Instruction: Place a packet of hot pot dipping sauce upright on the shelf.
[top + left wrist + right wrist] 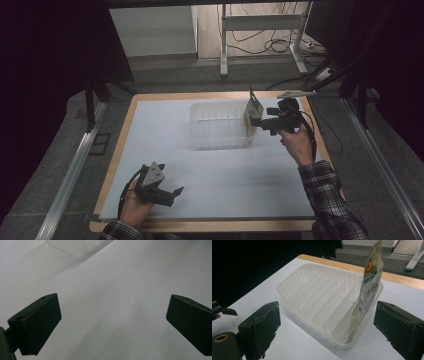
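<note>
- A printed packet (370,287) stands upright in the end slot of a clear plastic rack (312,293), leaning against its wall, with the right gripper (327,325) set just before it, jaws spread wide and nothing between the pads
- The step in hand looks to be the release: the packet is seated in the tray, and the jaws stand clear on either side of the tray's near corner
- From the high view, the right gripper (261,121) sits at the rack's (220,125) right end, just beside the packet (253,112), which rises above the rim
- The next move likely calls for the right gripper to draw back from the tray without brushing the packet, which stands tall and thin and could tip
- The left gripper (175,192) rests low over the white table cover (160,130) at the near left, well apart from the rack; its jaws stand wide open over bare cover (112,302), holding nothing
- The remaining slots of the rack appear empty, so more packets may be due
</note>
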A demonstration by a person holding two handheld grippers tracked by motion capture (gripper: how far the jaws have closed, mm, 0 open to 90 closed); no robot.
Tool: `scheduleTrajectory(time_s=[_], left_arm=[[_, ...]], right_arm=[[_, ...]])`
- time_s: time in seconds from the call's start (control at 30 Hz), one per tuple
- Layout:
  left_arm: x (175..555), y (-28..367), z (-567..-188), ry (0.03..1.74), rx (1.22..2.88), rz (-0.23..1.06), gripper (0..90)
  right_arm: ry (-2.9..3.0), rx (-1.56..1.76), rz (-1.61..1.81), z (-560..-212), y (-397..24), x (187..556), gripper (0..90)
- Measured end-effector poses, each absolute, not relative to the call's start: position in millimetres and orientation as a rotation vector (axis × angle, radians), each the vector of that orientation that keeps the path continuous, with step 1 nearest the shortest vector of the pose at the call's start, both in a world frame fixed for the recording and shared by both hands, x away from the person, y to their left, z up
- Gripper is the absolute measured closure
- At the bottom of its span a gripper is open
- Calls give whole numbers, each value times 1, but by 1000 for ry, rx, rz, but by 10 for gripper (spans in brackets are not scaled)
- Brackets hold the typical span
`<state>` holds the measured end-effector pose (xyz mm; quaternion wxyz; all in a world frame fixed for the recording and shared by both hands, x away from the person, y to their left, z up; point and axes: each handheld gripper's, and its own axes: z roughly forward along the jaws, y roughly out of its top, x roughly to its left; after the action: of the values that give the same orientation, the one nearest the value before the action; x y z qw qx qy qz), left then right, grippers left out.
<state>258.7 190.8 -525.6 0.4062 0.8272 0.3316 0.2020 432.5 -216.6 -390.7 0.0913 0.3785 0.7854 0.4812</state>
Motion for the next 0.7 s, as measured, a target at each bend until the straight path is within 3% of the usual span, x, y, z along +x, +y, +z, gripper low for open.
scheduleTrajectory(time_s=[0.7], left_arm=[[259, 190, -526, 838, 2088, 510, 0]], right_arm=[[2411, 944, 1398, -396, -215, 408, 0]])
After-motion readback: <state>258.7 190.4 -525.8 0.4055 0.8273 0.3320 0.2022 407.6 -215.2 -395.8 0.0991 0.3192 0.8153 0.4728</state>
